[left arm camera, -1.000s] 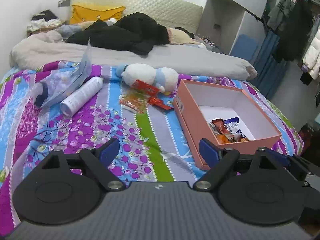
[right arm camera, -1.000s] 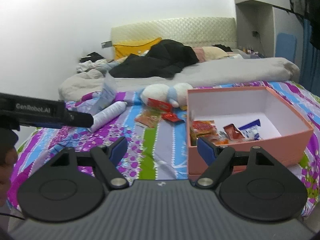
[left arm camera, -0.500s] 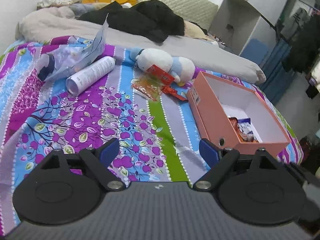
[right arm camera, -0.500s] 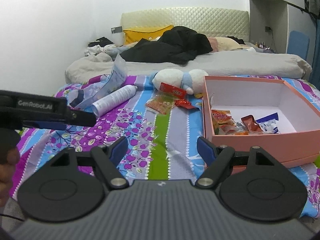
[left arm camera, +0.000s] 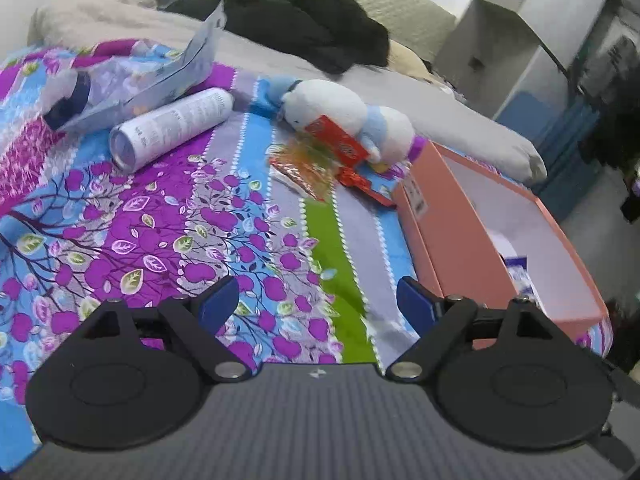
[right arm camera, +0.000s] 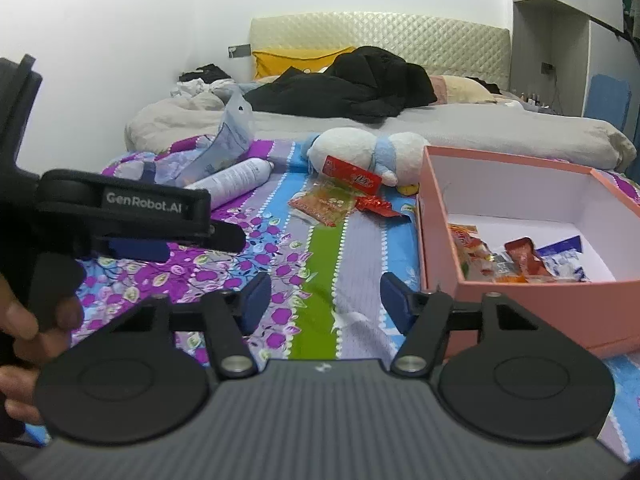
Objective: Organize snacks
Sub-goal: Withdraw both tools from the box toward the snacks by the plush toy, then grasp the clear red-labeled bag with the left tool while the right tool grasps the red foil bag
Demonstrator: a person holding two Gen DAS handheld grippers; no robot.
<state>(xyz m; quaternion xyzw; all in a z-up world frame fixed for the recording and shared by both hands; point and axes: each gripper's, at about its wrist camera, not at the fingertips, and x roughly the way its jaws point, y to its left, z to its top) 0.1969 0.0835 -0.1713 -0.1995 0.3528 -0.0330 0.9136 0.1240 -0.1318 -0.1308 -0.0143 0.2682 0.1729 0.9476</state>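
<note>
Both tools have dropped closer over the bed, left tool (left arm camera: 316, 300) wide and empty, right tool (right arm camera: 320, 300) narrowing on nothing; the crinkly, featherlight orange snack packet (left arm camera: 310, 168) left of the pink box (left arm camera: 448, 236) wants an edge pinch.

The only text that reads clearly is "GenRobot.AI", printed in pale letters on the black side of the left claw (right arm camera: 168, 240), seen from the right wrist view. The white spray can (right arm camera: 236, 182) carries lines of small print, the red snack packet (right arm camera: 352, 174) bears pale characters, and the pink box (left arm camera: 452, 232) has a small white label (left arm camera: 415, 196); none is legible.
</note>
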